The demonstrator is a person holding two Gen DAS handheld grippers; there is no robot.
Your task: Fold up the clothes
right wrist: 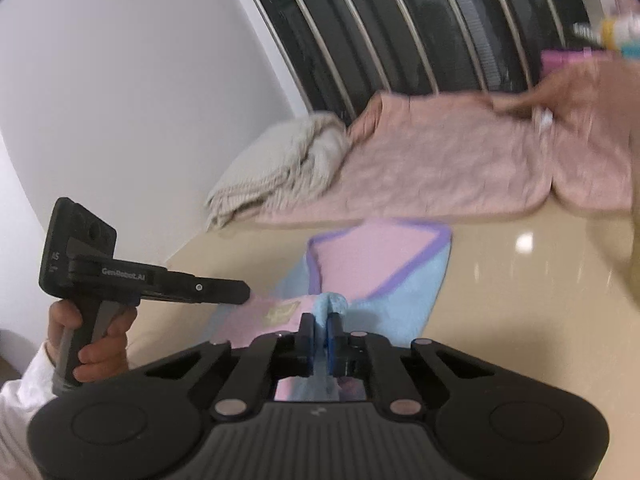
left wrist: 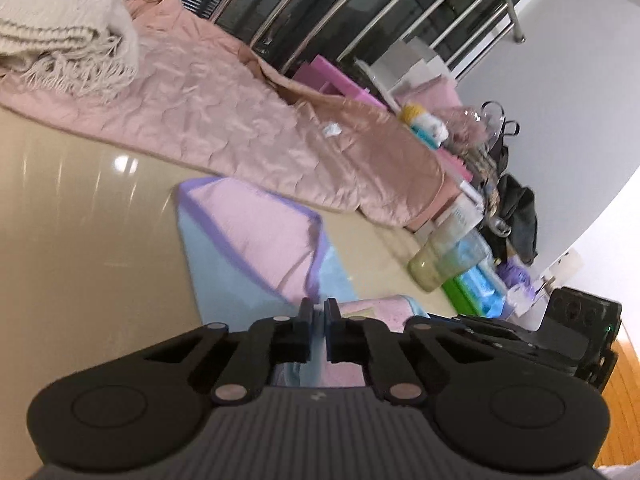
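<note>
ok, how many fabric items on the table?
3: pink-and-blue towel near, pinched by both hand-held grippers (left, right); pink quilted jacket behind; cream fringed blanket on the jacket's end. The clutter may hide more.

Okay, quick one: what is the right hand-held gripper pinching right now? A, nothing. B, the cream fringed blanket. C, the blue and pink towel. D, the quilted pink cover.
C: the right hand-held gripper is closed on a bunched blue fold of the towel.
</note>
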